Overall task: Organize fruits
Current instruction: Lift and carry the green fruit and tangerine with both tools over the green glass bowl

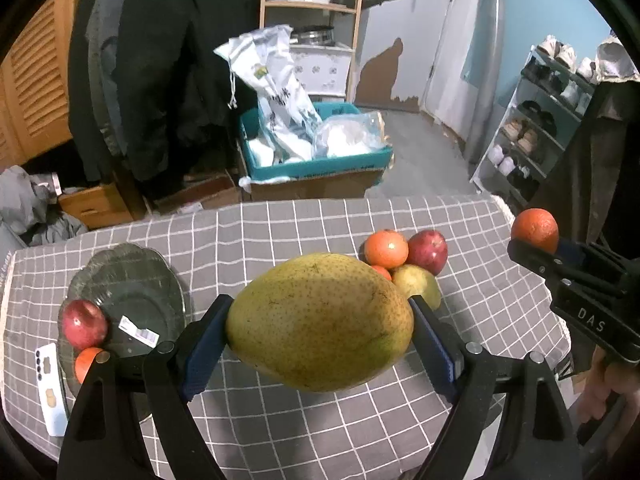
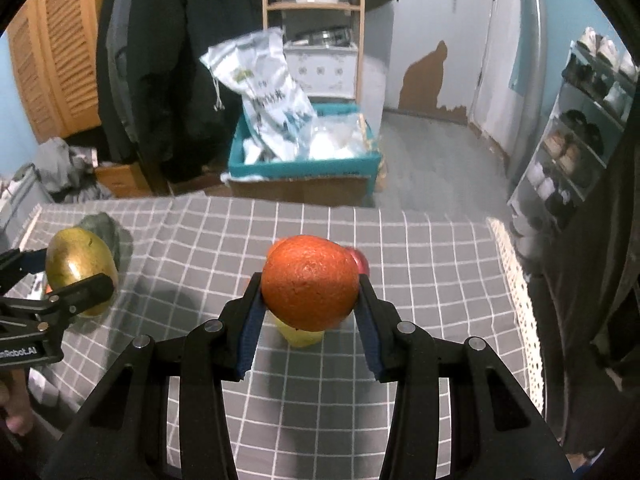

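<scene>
The left gripper (image 1: pixel 320 320) reaches forward level above the grey checked cloth on the worktop (image 1: pixel 304 220), its fingers (image 1: pixel 208 336) spread wide around a large yellow-green speckled mango (image 1: pixel 320 322), clamping it at the frame's centre, clear of the cloth. At lower left, a dark green glass plate (image 1: pixel 140 292) carries a red apple (image 1: pixel 84 324) and a small orange fruit (image 1: pixel 86 362). A cluster of fruit, with an orange tangerine (image 1: pixel 386 248) touching a second red apple (image 1: pixel 428 252), sits just behind the mango. The right gripper (image 2: pixel 310 292) is also raised, fingers (image 2: pixel 370 320) closed on a round orange (image 2: pixel 310 282) at mid-frame.
</scene>
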